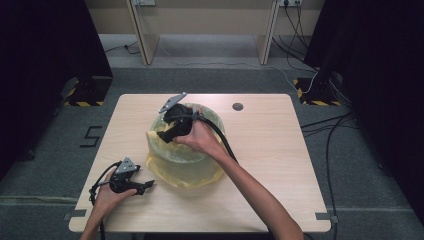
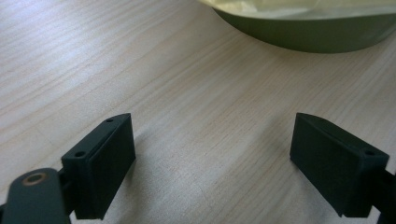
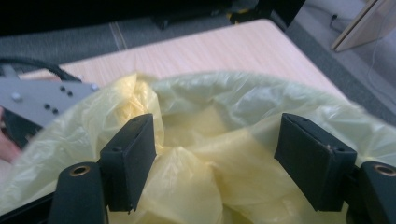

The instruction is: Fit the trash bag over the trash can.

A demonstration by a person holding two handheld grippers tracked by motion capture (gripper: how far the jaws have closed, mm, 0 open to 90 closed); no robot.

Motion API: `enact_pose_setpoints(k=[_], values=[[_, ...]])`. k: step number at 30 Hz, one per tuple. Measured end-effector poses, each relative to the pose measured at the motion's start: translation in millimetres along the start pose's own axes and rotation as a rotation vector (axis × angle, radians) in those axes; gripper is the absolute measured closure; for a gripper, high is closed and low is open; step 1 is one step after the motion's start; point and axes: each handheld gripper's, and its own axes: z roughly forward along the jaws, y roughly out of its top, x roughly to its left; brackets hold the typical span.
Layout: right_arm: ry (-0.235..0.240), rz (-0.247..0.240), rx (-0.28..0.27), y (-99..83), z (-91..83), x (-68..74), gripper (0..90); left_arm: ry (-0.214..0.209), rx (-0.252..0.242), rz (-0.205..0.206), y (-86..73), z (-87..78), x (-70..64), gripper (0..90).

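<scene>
A round, dull green bin [image 1: 182,150] is seen standing near the middle of a pale wooden counter [image 1: 270,150], and a thin yellow plastic bag [image 1: 175,172] is being fitted into it as a liner. The bag is draped over the bin's rim; on the side of the bin nearest the person, loose plastic is spilled down the wall and onto the counter. Inside the bin, the bag [image 3: 205,140] is seen crumpled and bunched rather than pressed flat.

The right tool [image 1: 172,127] is held over the bin's mouth, above the rim on the far left part. Its 2 jaws are spread apart with the liner between and below them, and nothing is gripped. The left tool [image 1: 142,187] is held low over the counter, just beside the bin on the person's near-left side. Its jaws are also spread wide, with bare wood between them and the bin's wall [image 2: 308,39] ahead.

The work is judged partly done: the bag is in and over the rim, but smoothing the inside and tidying the hanging excess appear left.
</scene>
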Motion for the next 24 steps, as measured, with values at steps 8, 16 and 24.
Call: enact_pose_setpoints(k=[8, 16, 24], values=[[0.032, 0.017, 0.101, -7.0, 23.0, -1.9, 28.9, 0.000, 0.001, 0.001, 0.0, -0.1, 0.1, 13.3], [0.009, 0.069, -0.042, -1.2, -6.4, -12.6, 29.6, 0.000, 0.001, 0.001, 0.0, -0.1, 0.1, 13.2], [-0.048, 0.148, -0.064, 0.2, -4.2, -35.3, 29.2, 0.000, 0.001, 0.000, 0.0, -0.1, 0.0, 13.2]])
